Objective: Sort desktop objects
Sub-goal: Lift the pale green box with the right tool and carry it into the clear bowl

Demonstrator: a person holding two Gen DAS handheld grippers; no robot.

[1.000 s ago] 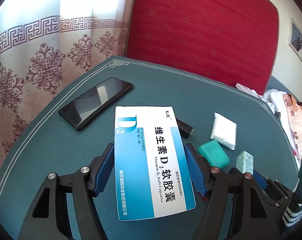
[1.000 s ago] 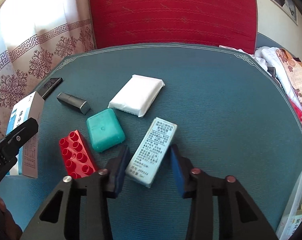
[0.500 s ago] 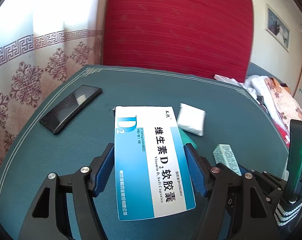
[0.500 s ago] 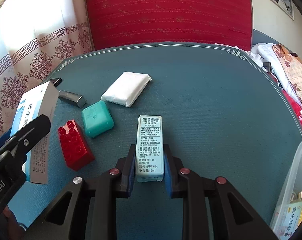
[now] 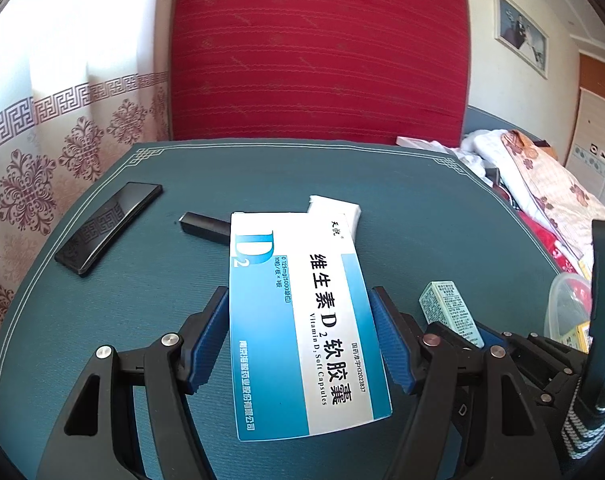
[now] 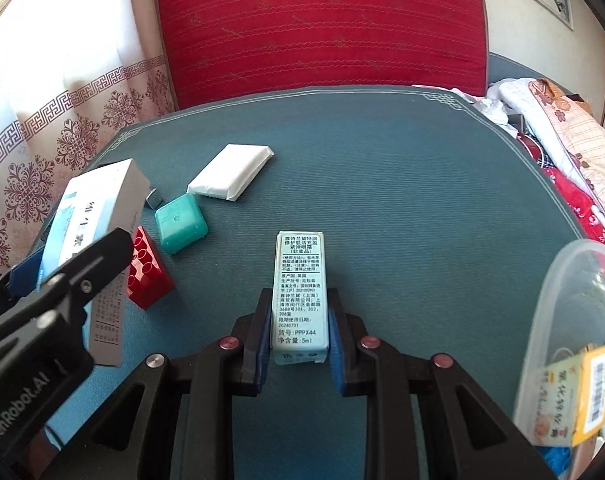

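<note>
Grippers both loaded: left gripper (image 5: 300, 340) clamps the flat blue-and-white vitamin D2 carton (image 5: 298, 320), right gripper (image 6: 298, 332) pinches the slim pale-green cardboard box (image 6: 300, 292), both above the teal mat (image 6: 402, 200). I'd carry them level to the clear plastic tub (image 6: 558, 304) at right, one at a time so they don't collide.

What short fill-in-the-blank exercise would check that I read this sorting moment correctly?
1. The left gripper holds a vitamin D2 capsule box printed in blue and ____.
2. The right gripper is shut on a pale green ____.
3. The toy brick beside the teal case is ____.
4. The black phone lies on the ____ tabletop.

Missing words: white; carton; red; teal
</note>
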